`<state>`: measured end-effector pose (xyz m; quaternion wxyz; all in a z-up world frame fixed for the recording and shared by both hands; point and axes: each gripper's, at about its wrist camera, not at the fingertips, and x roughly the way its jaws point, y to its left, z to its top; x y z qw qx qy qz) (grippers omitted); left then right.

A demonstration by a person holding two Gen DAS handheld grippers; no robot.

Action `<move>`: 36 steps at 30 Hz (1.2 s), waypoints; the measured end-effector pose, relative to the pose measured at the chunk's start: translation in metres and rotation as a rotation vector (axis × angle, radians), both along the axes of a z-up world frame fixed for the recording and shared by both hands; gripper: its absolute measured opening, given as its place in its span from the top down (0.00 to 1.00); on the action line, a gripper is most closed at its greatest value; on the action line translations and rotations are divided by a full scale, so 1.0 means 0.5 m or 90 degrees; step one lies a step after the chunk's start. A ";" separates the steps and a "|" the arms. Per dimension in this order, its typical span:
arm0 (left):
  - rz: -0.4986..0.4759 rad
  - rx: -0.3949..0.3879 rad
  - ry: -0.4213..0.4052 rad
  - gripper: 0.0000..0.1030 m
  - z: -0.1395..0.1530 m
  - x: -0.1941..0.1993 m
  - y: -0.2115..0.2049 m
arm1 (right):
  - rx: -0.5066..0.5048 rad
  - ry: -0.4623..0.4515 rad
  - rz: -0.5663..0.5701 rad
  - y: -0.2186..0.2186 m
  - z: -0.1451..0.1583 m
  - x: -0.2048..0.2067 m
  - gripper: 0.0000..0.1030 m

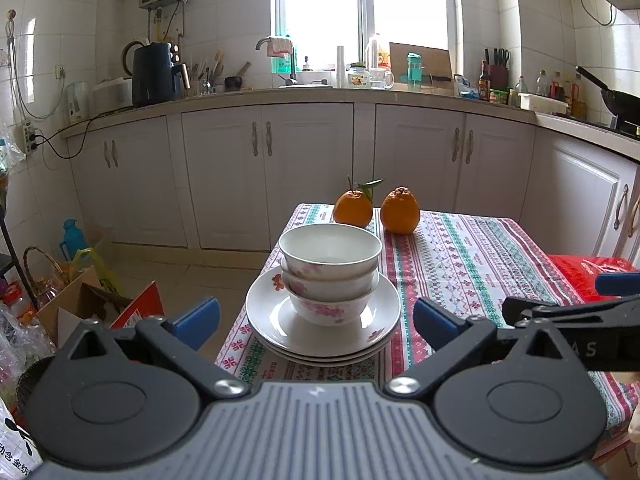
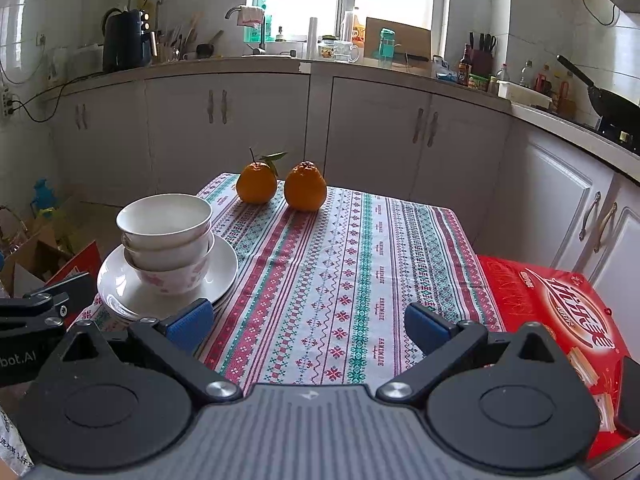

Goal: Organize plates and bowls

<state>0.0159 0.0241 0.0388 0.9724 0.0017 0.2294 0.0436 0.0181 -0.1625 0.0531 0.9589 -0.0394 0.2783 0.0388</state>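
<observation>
Glazed, slippery, breakable: top bowl just ahead between gaping left tongs, best pinched at rim; right tongs likewise spread, empty.

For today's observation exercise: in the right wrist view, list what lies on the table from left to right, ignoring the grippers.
Stack of plates with three nested bowls on top → leafy orange → second orange → red box at the table's right edge.

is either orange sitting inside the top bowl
No, both oranges rest on the tablecloth behind the stacked bowls, and the top bowl looks empty.
</observation>
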 end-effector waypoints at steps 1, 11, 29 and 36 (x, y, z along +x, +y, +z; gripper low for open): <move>0.000 0.000 -0.001 0.01 0.002 0.000 0.000 | 0.001 -0.001 0.000 0.000 0.000 -0.001 0.00; 0.000 0.001 -0.001 0.01 0.002 0.000 0.000 | 0.000 -0.003 -0.002 0.000 0.001 -0.001 0.00; 0.000 0.001 0.000 0.01 0.002 0.000 0.000 | -0.003 -0.006 -0.004 0.002 0.001 -0.002 0.00; 0.001 0.000 0.001 0.01 0.002 0.000 0.000 | -0.003 -0.006 -0.006 0.002 0.001 -0.003 0.00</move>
